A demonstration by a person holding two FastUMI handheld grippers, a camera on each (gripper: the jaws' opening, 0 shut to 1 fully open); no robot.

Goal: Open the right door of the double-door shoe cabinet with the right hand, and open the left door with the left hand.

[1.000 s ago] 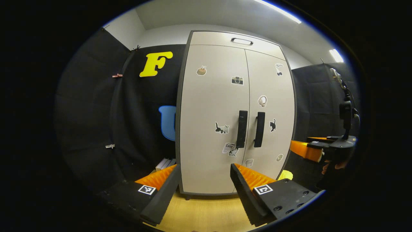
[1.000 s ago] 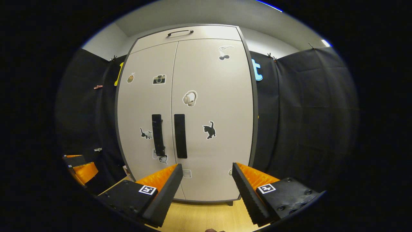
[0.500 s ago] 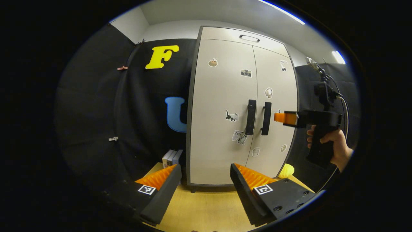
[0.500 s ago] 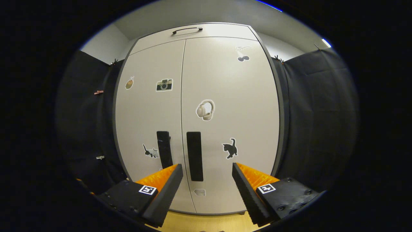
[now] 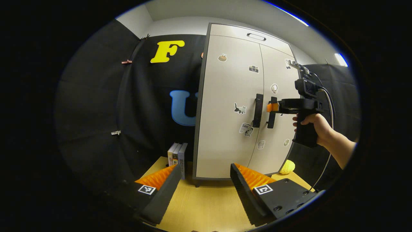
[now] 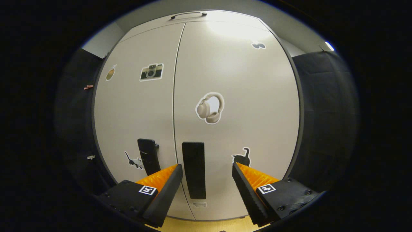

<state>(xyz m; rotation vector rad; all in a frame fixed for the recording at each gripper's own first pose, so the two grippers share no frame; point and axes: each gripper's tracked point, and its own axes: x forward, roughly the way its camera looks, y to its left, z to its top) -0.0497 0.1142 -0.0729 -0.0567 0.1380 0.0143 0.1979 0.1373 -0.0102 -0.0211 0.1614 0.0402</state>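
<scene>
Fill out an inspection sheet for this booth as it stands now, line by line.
Surface: wooden table, the shoe cabinet standing on it.
Job's things: left door and right door both shut; left handle and right handle untouched.
Clutter: books left of the cabinet, yellow object at its right.
Grippers: left gripper open, well back from the cabinet; right gripper open, right handle between its fingers, not clamped.
Cables: one cable hangs from the right gripper's body.
Surroundings: black cloth wall; ceiling light.
</scene>
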